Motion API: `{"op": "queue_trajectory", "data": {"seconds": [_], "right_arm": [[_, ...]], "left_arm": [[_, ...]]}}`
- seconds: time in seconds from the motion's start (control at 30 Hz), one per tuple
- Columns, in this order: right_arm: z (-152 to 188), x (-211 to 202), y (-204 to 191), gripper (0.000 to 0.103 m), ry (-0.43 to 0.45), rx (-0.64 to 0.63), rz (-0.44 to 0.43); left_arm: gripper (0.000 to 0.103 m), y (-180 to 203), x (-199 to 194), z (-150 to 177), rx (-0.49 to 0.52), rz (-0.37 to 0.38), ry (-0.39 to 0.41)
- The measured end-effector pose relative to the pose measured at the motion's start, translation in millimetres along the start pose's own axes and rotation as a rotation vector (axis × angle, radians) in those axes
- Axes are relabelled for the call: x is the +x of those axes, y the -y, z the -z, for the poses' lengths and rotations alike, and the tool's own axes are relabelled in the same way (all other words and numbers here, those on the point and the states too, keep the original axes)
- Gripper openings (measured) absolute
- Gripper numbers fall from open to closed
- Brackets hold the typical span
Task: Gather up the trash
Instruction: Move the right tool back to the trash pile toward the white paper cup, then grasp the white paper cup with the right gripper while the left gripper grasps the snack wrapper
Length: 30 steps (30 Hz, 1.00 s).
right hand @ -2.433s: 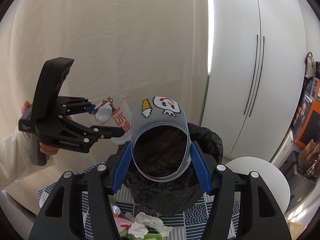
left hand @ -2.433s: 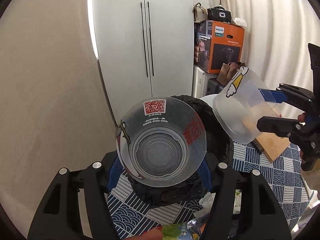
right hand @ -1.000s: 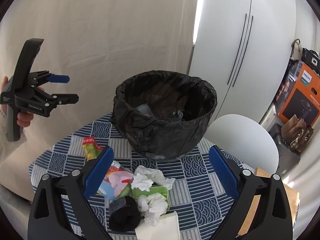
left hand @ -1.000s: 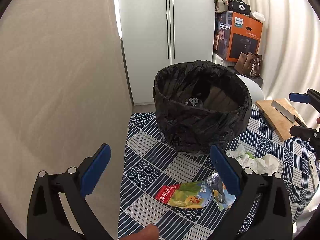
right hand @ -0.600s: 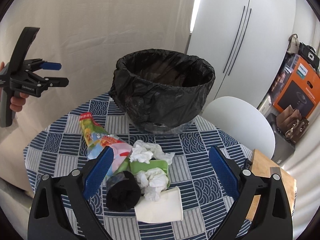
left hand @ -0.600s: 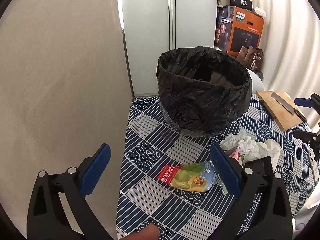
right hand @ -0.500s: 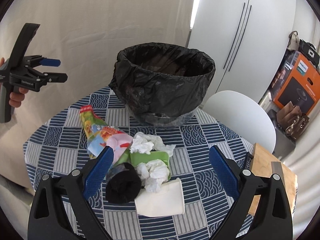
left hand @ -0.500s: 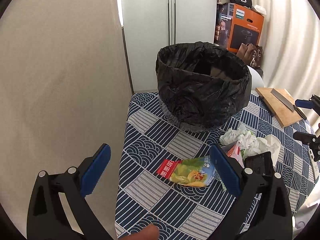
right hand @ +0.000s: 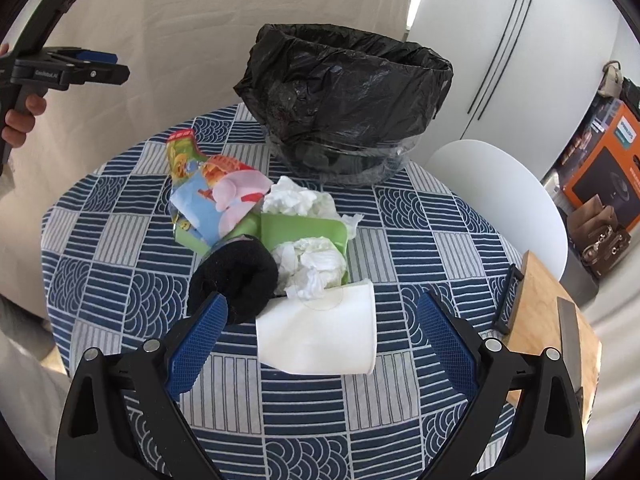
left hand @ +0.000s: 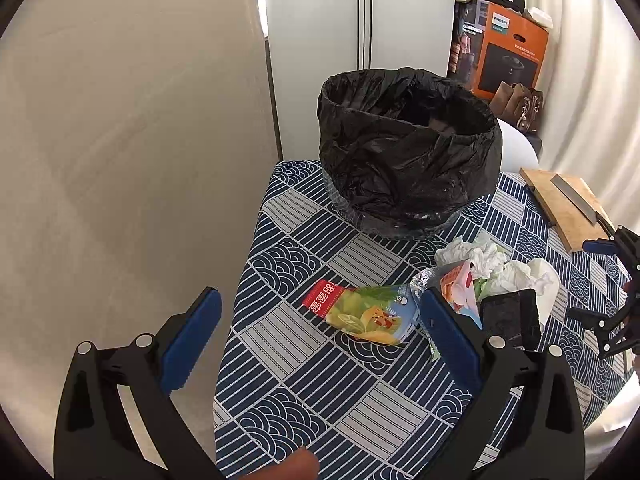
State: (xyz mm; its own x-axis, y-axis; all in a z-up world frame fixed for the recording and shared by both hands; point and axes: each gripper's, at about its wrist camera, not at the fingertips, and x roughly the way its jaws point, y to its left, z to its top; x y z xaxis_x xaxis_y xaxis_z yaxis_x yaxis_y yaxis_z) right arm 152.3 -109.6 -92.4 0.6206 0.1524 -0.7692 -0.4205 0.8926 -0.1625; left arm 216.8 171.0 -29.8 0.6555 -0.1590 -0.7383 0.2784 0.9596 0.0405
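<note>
A round table (right hand: 120, 248) in a blue-and-white patterned cloth carries a bin lined with a black bag (right hand: 344, 92) at its far side, and in front of the bin lies the trash heap: a white paper cup (right hand: 320, 332) on its side nearest the camera, a black wad (right hand: 234, 276) touching the cup's left, a green tray (right hand: 304, 228) with crumpled tissues (right hand: 312, 264) between cup and bin, and colourful snack wrappers (left hand: 366, 314) to the left of the tray. The right gripper (right hand: 320, 340) hovers over the cup with jaws wide apart and empty, and the left gripper (left hand: 320, 336), likewise spread and empty, hangs above the wrappers well short of the bin. What the black wad is made of, perhaps cloth, cannot be told.
</note>
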Motion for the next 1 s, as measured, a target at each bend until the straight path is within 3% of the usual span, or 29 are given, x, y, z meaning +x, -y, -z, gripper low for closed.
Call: {"op": "queue_trajectory", "data": {"seconds": [0.37, 0.77, 0.8, 0.83, 1.0], "right_arm": [[27.8, 35.9, 11.3, 0.092, -0.067, -0.039, -0.075], [34.6, 62.6, 8.8, 0.091, -0.09, -0.058, -0.206], [35.8, 65.6, 8.5, 0.09, -0.095, -0.053, -0.21], [37.2, 67.3, 8.6, 0.08, -0.092, -0.048, -0.219], [41.0, 67.9, 16.9, 0.08, -0.084, -0.033, -0.256]], "left_arm": [[0.097, 8.5, -19.5, 25.6, -0.068, -0.074, -0.047], [0.097, 18.0, -36.1, 47.2, -0.118, -0.14, -0.106], [0.097, 19.9, -36.9, 48.7, -0.118, -0.147, -0.111], [0.097, 22.0, -37.8, 49.6, -0.115, -0.154, -0.115], [0.097, 32.4, -43.3, 56.7, -0.107, -0.178, -0.136]]}}
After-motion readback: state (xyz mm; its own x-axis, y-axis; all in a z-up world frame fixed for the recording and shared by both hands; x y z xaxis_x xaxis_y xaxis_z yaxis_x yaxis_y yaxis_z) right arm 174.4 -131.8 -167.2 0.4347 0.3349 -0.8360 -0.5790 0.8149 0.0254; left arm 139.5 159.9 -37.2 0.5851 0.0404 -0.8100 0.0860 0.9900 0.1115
